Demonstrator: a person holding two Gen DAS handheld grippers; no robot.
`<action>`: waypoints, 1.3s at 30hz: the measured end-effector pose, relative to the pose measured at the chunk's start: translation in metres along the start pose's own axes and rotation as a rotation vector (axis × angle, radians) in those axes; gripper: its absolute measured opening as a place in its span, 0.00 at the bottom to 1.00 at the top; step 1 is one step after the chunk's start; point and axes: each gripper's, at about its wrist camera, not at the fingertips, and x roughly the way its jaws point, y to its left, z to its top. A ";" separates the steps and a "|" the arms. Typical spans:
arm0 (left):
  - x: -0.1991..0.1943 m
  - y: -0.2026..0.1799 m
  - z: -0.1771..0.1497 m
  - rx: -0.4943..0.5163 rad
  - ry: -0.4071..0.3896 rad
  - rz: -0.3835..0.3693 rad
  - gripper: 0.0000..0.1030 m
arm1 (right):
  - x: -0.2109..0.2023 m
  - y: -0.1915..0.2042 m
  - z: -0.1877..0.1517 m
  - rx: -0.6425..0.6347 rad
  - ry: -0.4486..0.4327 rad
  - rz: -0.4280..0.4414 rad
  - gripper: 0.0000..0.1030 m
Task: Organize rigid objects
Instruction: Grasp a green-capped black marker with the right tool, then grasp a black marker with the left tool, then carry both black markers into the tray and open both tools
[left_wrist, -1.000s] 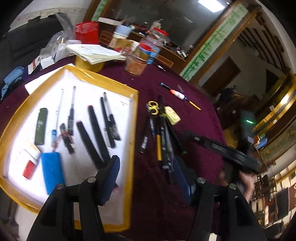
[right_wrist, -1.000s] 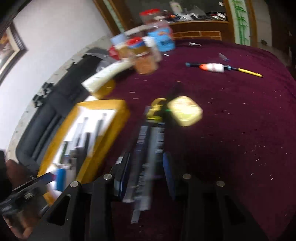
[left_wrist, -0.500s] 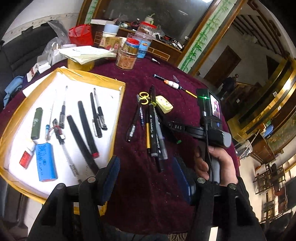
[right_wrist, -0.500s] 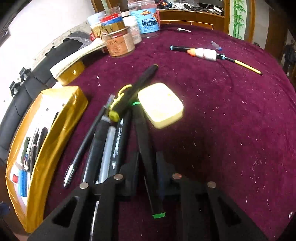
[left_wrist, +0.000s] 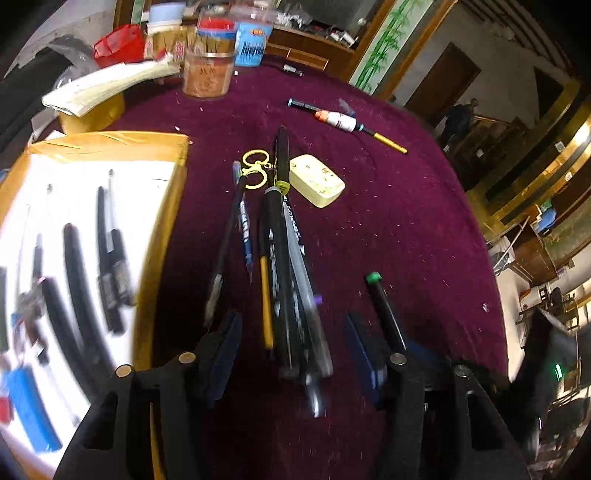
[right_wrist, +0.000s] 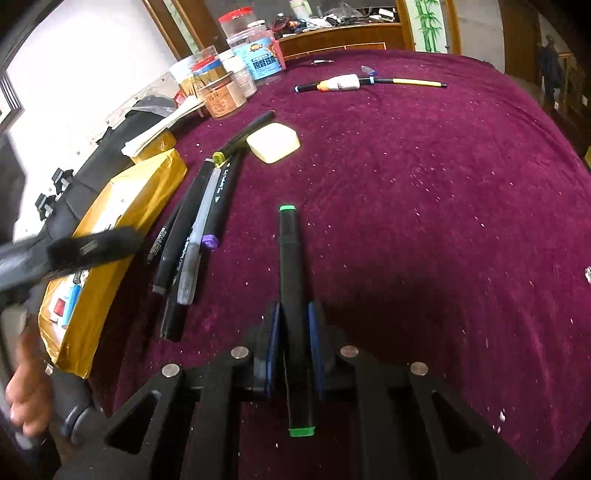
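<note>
My right gripper (right_wrist: 293, 332) is shut on a black marker with green ends (right_wrist: 290, 266), held above the maroon cloth; the marker also shows in the left wrist view (left_wrist: 384, 306). My left gripper (left_wrist: 291, 343) is open, its fingers low on either side of the near ends of a bundle of black and grey pens (left_wrist: 284, 258). The same bundle (right_wrist: 199, 221) lies left of the held marker. A gold-rimmed tray (left_wrist: 162, 229) with a white floor holds several pens, a blue block and a red item.
A pale yellow box (left_wrist: 317, 184) and yellow scissors (left_wrist: 255, 170) lie beyond the pens. A white-and-orange float pen (left_wrist: 343, 122) lies farther back. Jars (left_wrist: 207, 74) and a stack of papers (left_wrist: 107, 88) stand at the table's far edge.
My right gripper closed on the green-ended marker and lifted it away from the bundle to the right. My left gripper moved forward and down over the pens.
</note>
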 end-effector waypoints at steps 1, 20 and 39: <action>0.006 -0.001 0.004 0.008 0.006 0.004 0.51 | 0.000 0.001 -0.001 -0.003 -0.004 -0.005 0.15; 0.002 0.011 -0.015 -0.059 -0.009 -0.052 0.14 | 0.003 0.010 0.000 -0.051 -0.009 -0.034 0.15; -0.160 0.142 -0.049 -0.388 -0.290 -0.018 0.14 | -0.020 0.124 0.020 -0.164 -0.040 0.309 0.14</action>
